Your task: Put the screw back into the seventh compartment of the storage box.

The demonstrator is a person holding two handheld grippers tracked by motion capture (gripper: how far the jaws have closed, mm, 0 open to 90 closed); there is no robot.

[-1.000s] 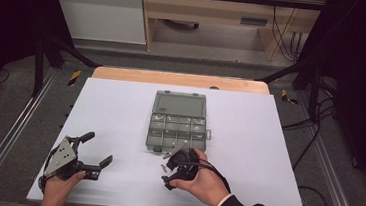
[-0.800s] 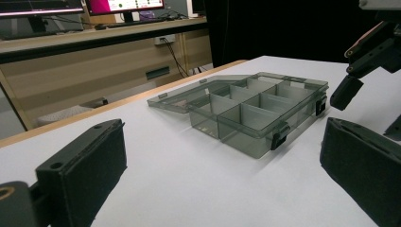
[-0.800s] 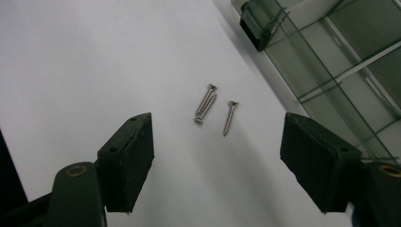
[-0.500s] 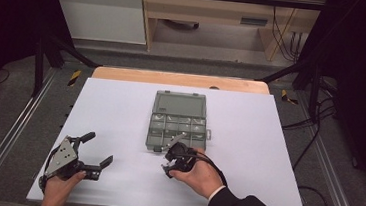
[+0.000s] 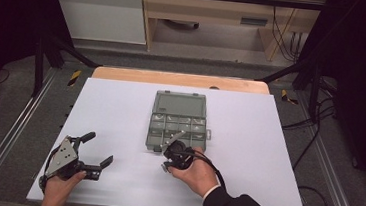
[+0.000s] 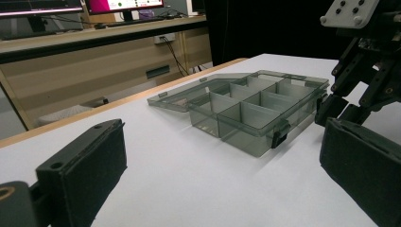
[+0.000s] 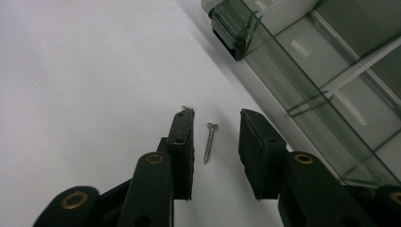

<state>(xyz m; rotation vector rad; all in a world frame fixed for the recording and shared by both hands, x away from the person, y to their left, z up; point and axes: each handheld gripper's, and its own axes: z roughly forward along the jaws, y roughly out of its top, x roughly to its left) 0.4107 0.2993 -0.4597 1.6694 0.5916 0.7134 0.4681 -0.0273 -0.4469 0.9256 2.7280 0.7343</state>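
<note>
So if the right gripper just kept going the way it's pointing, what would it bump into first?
Most likely the small screw lying on the white table between the right gripper's open jaws. The clear compartment box lies off to one side, though depth is hard to judge.

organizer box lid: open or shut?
Open. The organizer box has its lid folded flat back onto the table, and its compartments are exposed, looking empty.
</note>
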